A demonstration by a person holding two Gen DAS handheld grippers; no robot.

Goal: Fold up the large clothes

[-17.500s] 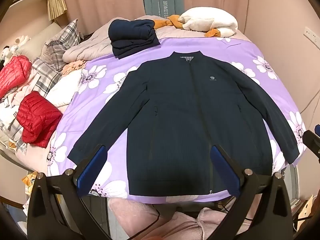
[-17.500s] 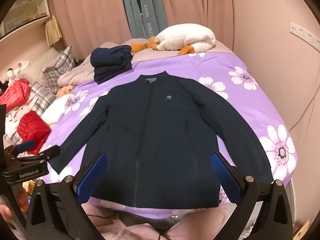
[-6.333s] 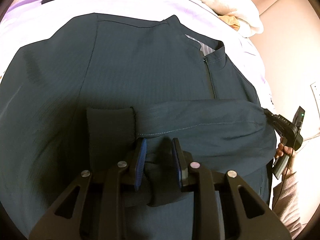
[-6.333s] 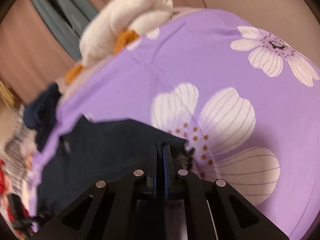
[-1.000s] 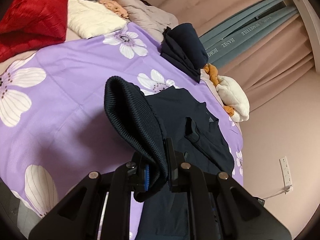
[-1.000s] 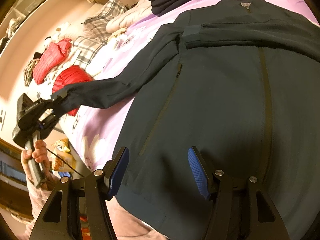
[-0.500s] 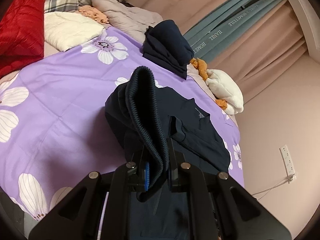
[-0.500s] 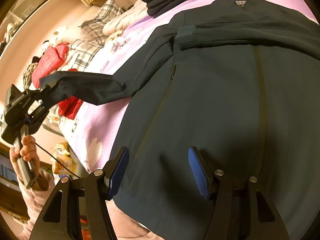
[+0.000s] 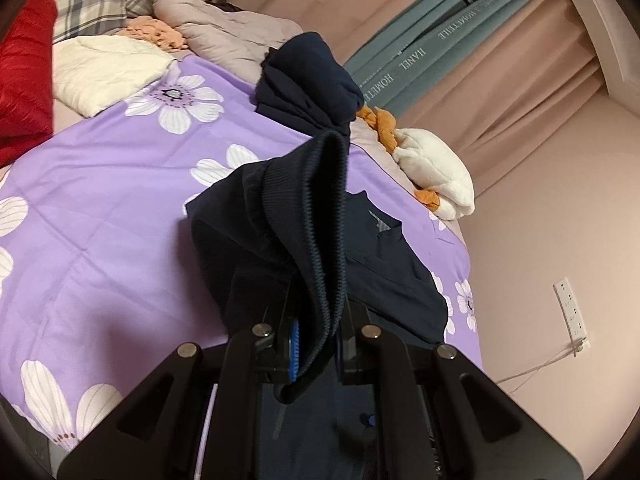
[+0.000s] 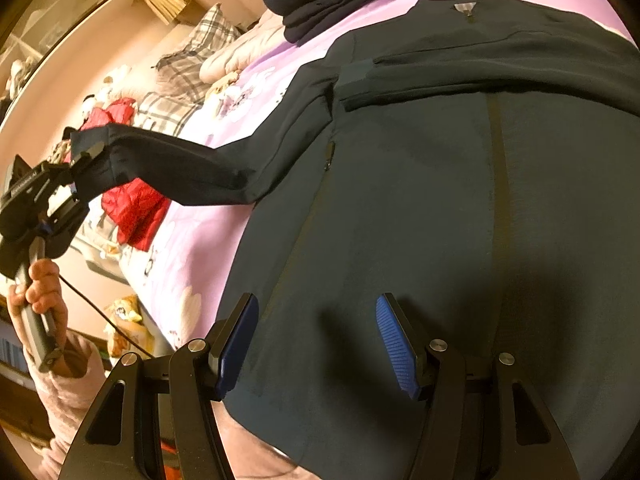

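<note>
One navy jacket (image 10: 420,184) lies front-up on the purple flowered bedspread (image 9: 100,208), collar toward the far pillows and hem at the near edge. Its far sleeve (image 10: 500,76) is already folded across the chest, cuff ending near the opposite shoulder. The other sleeve (image 10: 180,168) is lifted clear of the bedspread, its long axis running outward from the shoulder to the ribbed cuff (image 9: 320,240).

That cuff is pinched in the left gripper (image 9: 314,342), whose jaws are closed nearly together on the ribbing; the jacket body lies ahead of and below this gripper, toward the far side of the bed. Seen from the right wrist view, the left hand (image 10: 38,292) grips the handle out past the bed's side, tool angled downward. Carrying the sleeve inward over the chest, roughly parallel to the folded one, appears to be the step in hand, and the left hand is the one placed for it.

The right gripper (image 10: 316,340) hovers just above the hem region, tilted downward, jaws about half apart with no cloth pinched between them. A folded dark garment (image 9: 308,84) sits beyond the collar.
</note>
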